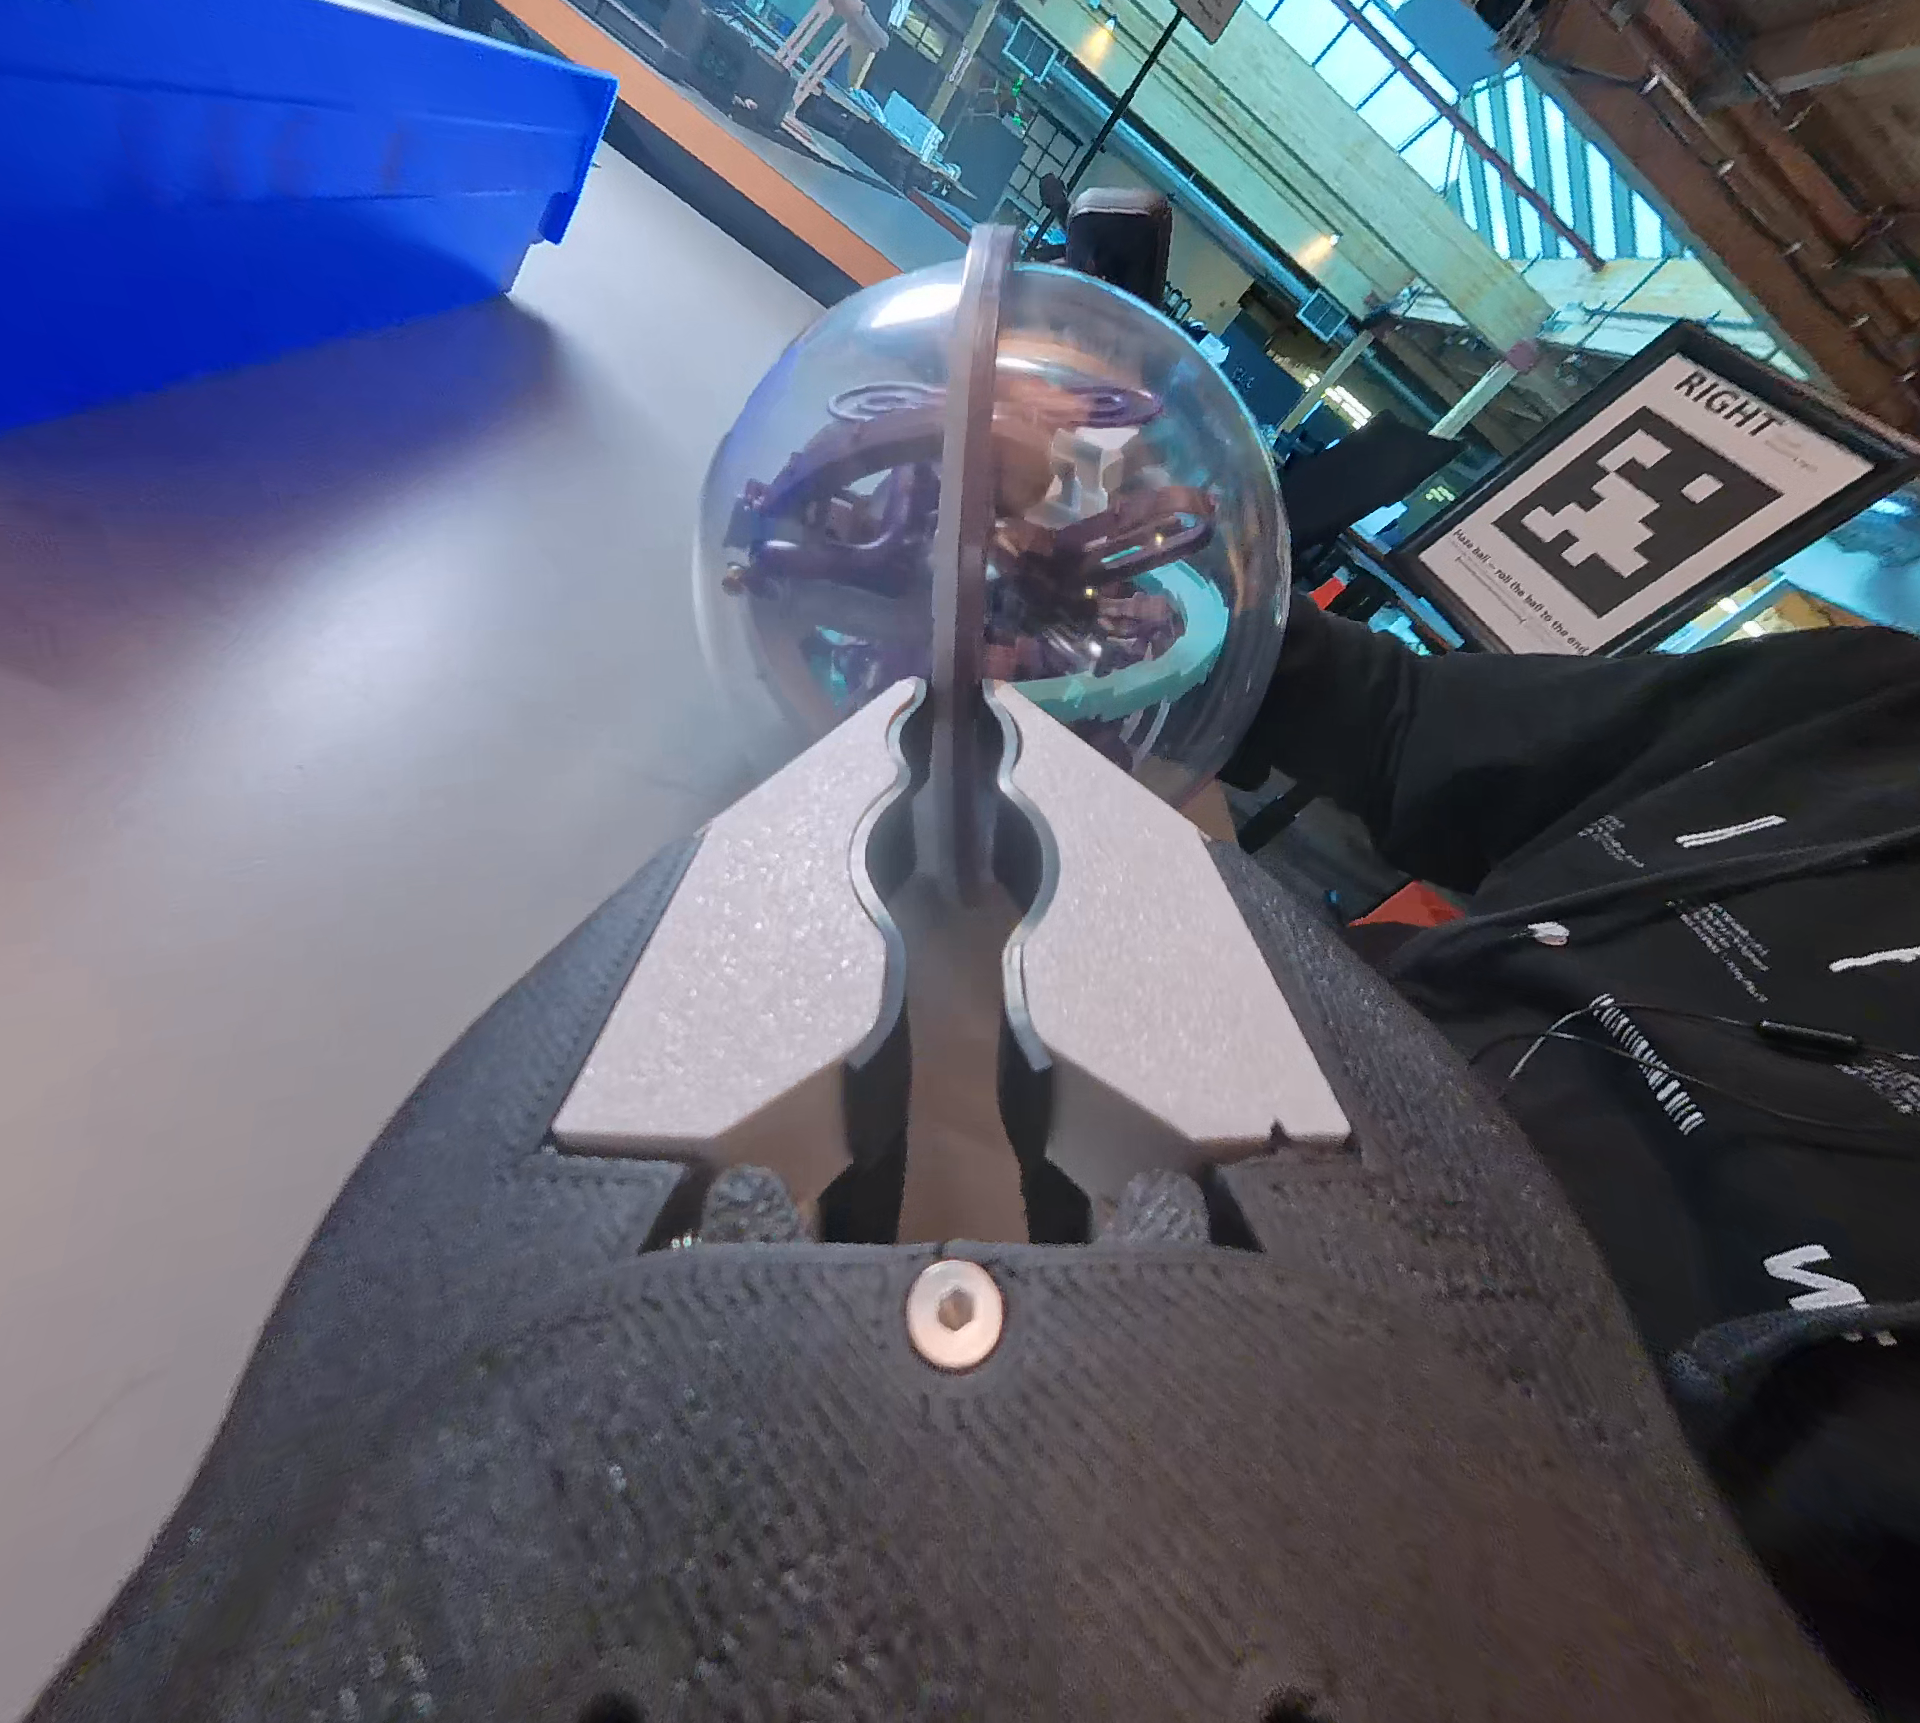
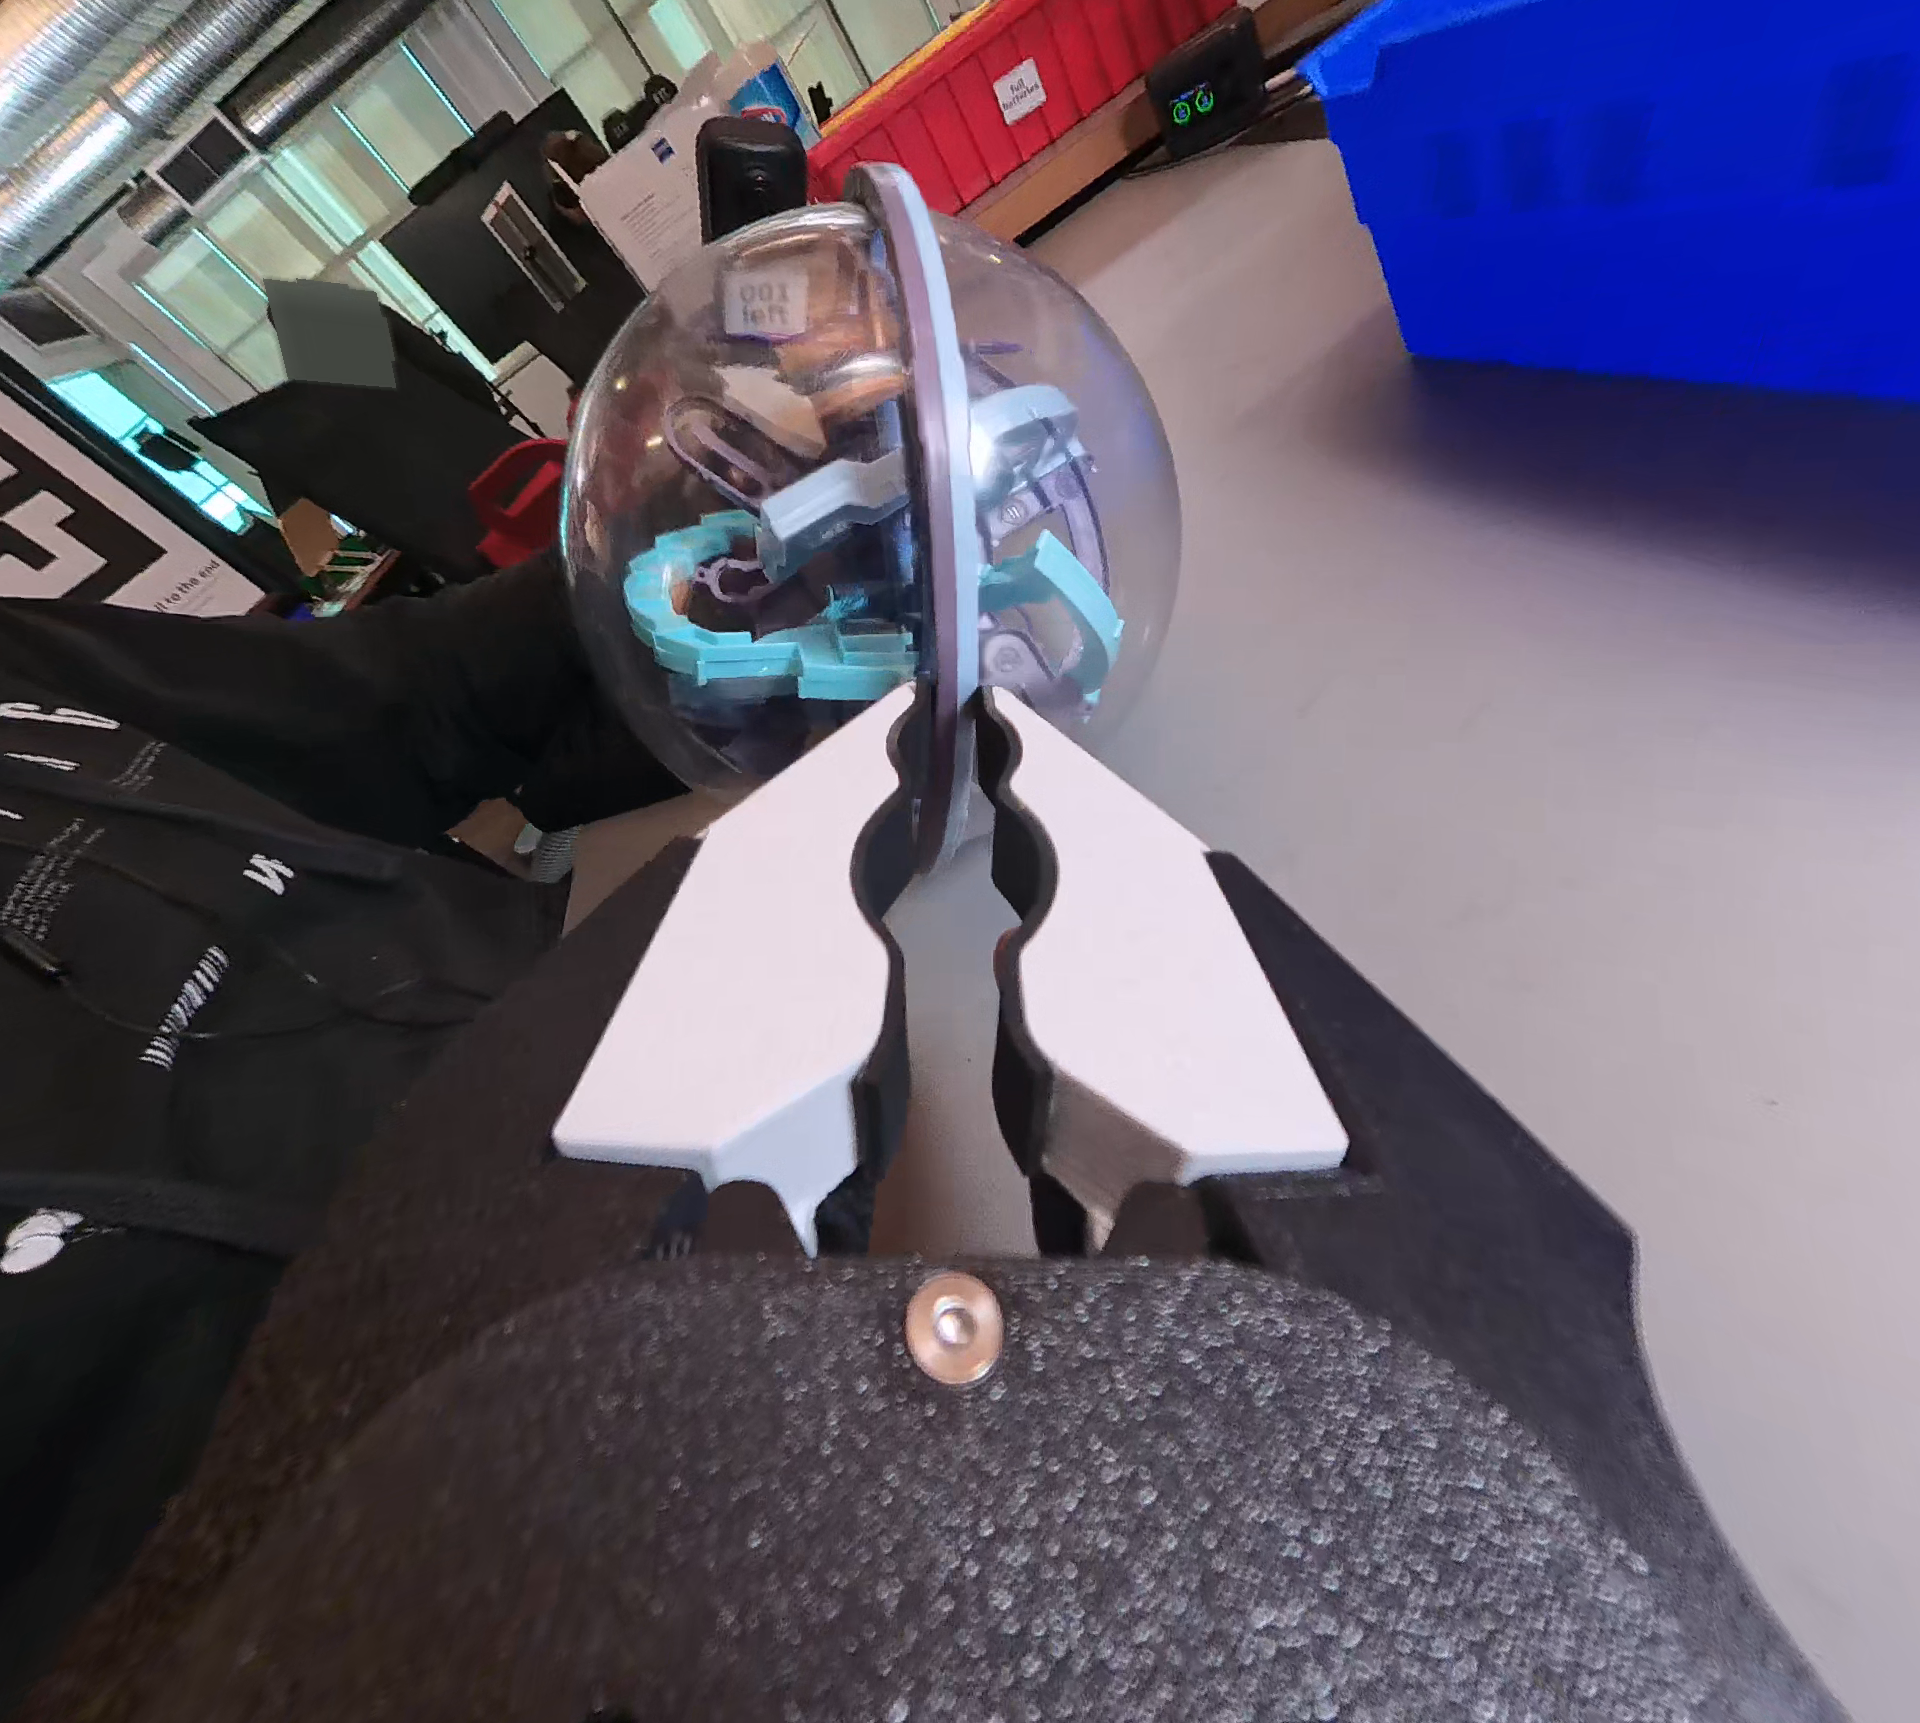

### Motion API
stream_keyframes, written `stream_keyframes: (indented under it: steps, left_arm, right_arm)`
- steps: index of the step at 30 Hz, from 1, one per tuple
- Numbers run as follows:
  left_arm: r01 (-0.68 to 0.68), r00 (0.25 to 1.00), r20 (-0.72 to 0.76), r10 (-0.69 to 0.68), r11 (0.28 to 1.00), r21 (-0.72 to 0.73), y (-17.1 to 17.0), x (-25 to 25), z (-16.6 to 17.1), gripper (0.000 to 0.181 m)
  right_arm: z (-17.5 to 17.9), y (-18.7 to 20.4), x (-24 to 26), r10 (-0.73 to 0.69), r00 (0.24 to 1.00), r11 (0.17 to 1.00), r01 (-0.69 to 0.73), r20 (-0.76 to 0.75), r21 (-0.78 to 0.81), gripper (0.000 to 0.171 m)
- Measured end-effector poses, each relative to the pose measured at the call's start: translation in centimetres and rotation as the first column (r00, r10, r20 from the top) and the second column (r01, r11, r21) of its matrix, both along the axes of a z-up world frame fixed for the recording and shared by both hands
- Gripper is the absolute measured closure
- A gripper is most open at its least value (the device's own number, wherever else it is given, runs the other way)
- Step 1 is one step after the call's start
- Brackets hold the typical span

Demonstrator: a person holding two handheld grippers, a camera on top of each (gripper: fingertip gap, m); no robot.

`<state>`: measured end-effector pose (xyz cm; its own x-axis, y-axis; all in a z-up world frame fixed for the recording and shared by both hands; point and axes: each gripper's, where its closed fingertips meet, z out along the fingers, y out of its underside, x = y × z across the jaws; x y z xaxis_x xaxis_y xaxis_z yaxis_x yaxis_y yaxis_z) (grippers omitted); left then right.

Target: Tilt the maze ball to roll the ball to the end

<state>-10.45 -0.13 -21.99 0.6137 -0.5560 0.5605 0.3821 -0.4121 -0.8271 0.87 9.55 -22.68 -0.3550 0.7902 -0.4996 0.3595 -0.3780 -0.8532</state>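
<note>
The maze ball (image 1: pixel 997 520) is a clear sphere with purple, teal and grey tracks inside and a flat purple-grey rim (image 1: pixel 961 530) around its middle. My left gripper (image 1: pixel 954 702) is shut on that rim, which stands edge-on between its white fingers (image 1: pixel 821 800). A small metal ball (image 1: pixel 734 573) sits on a purple track at the sphere's left side. In the right wrist view the same maze ball (image 2: pixel 873 510) shows from the opposite side, and my right gripper (image 2: pixel 948 705) is shut on its rim (image 2: pixel 935 468). The sphere is held above the grey table (image 1: pixel 312 738).
A blue plastic bin (image 1: pixel 239 146) stands on the table, also in the right wrist view (image 2: pixel 1662 115). A person's black sleeve (image 1: pixel 1538 738) and torso lie close beside the sphere. A framed marker sign (image 1: pixel 1662 489) stands behind. A red crate (image 2: pixel 1029 73) sits farther back.
</note>
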Motion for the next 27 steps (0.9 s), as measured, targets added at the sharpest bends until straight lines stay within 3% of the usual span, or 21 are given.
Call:
stream_keyframes:
  steps: [5, 9, 19, 27]
  left_arm:
    - [-0.012, 1.000, -0.012, 0.013, 0.994, 0.110, -0.2, 0.0, 3.7, 0.176]
    - [-0.021, 0.998, -0.051, 0.035, 0.967, 0.254, -0.6, -0.2, 9.5, 0.176]
    - [0.022, 0.945, -0.272, 0.180, 0.797, 0.603, -4.5, 0.8, 26.9, 0.174]
    - [0.121, 0.868, -0.415, 0.273, 0.695, 0.709, -8.1, 3.6, 36.4, 0.174]
  right_arm:
    - [4.9, 0.2, -0.2, -0.006, 0.993, 1.000, 0.009, -0.115, 0.025, 0.166]
    - [11.7, -0.2, -0.6, 0.021, 0.975, 0.992, 0.009, -0.223, 0.130, 0.166]
    - [28.4, -3.5, 0.1, 0.145, 0.884, 0.910, 0.058, -0.445, 0.411, 0.165]
    - [36.7, -6.6, 2.5, 0.206, 0.775, 0.860, 0.147, -0.597, 0.489, 0.166]
